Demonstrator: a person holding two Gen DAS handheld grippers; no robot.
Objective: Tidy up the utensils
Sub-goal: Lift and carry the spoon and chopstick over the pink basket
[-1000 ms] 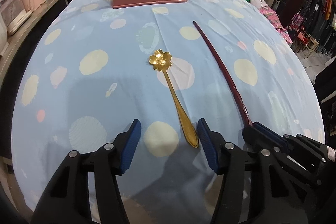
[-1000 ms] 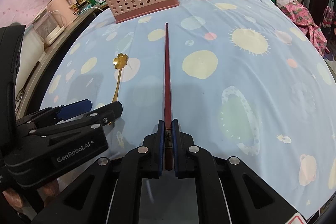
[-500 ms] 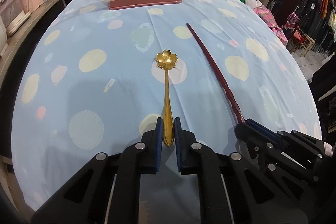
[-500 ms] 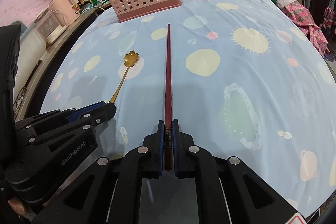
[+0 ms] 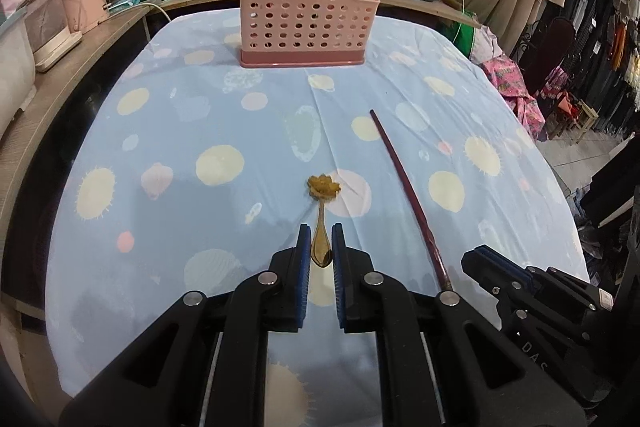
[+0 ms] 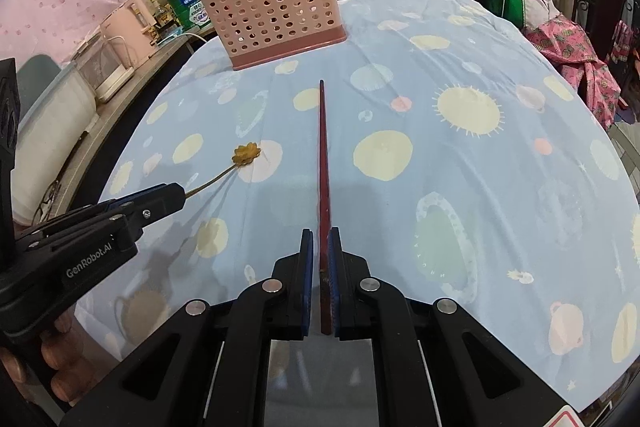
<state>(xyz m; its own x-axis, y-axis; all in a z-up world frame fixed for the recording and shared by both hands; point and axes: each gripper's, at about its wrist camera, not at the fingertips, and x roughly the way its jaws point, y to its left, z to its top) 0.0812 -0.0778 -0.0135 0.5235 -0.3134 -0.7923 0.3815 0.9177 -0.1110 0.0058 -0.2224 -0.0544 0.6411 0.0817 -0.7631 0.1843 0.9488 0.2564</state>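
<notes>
The gold spoon [image 5: 321, 223] sits pinched by its handle in my left gripper [image 5: 321, 243], flower bowl forward, lifted off the blue cloth [image 5: 180, 107]. My right gripper [image 6: 321, 251] is clamped on the red chopstick [image 6: 322, 163]; its butt end is hidden between my pads. Open cloth runs ahead to the pink caddy [image 5: 304, 15] near the far edge.
</notes>
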